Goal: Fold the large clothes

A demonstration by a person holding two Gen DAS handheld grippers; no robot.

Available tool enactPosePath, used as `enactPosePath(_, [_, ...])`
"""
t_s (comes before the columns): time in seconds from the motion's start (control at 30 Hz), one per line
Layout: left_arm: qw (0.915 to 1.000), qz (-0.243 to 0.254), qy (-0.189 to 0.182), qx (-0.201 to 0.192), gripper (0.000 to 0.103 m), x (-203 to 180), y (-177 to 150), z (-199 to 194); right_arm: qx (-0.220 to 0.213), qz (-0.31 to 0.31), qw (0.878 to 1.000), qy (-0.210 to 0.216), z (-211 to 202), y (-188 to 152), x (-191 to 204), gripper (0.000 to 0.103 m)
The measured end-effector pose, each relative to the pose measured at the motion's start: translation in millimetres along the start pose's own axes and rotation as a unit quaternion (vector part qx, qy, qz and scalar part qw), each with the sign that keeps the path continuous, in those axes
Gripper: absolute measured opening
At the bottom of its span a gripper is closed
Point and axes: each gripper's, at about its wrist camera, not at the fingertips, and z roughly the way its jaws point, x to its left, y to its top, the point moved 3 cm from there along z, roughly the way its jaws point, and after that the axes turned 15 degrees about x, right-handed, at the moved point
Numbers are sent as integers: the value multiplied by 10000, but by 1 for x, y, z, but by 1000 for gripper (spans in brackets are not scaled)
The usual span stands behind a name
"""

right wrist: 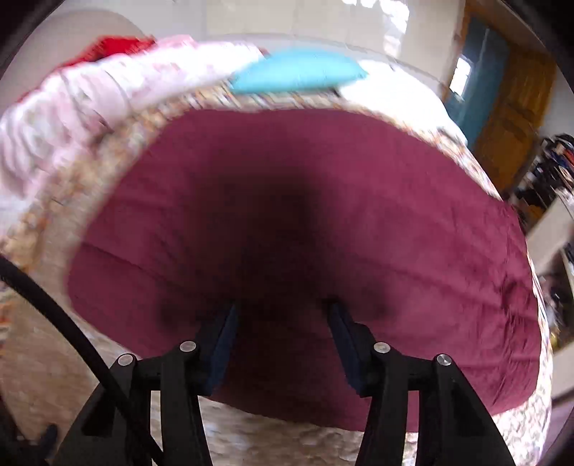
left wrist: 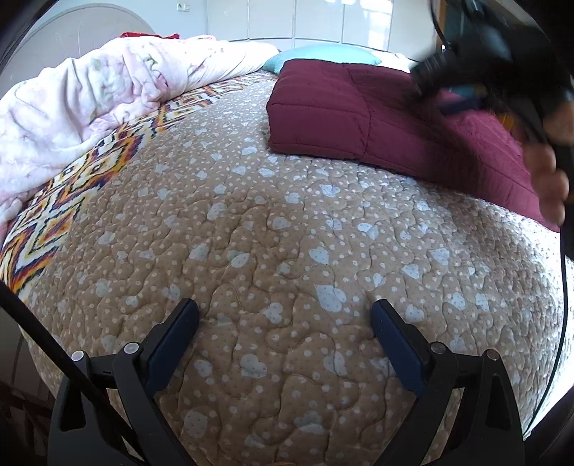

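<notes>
Right wrist view showed the right gripper hovering over the folded maroon quilted garment, jaws apart with nothing between them. That garment lay on the beige bedspread, its long axis running across the bed. The left gripper, spread wide and empty, sat well short of the garment; the right was nearer.

Quilted bed, folded maroon garment, teal pillow

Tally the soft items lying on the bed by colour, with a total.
Maroon folded quilted garment: 1
Pale pink floral duvet: 1
Turquoise pillow: 1
Red cloth, only an edge showing: 1
Total: 4
</notes>
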Motion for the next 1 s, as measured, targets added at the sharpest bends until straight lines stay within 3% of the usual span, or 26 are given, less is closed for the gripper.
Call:
enactPosePath(0.07, [10000,35,-20,-80,96,0,-2,0,-62,-239,9993,284,-7,5,19,56])
enactPosePath(0.13, [9999,34,-32,-123,96,0,-2,-1,179,-470,9978,432,6,11,43,56])
enactPosePath(0.27, [9999,70,-88,-126,96,1,-2,-1,776,-595,9952,-41,55,29,68,56])
enactPosePath(0.3, [9998,79,-96,-125,96,1,-2,-1,751,-507,9959,-21,55,33,66,56])
enactPosePath(0.43, [9997,133,-119,-139,96,1,-4,-2,374,-8,9959,828,17,21,44,56])
enactPosePath(0.57, [9997,152,-129,-124,96,2,-5,-4,-193,119,9963,831,-32,-42,5,69])
enactPosePath(0.7, [9999,-48,-34,-154,96,0,-7,-15,-602,324,9974,225,-59,-111,-41,73])
enactPosePath(0.87, [9991,170,289,-253,96,-23,-12,-35,-613,830,9939,-394,-71,-176,-93,75])
enactPosePath(1.0, [9972,555,433,-235,96,-54,-14,-42,-691,1520,9852,-382,-82,-223,-128,75])
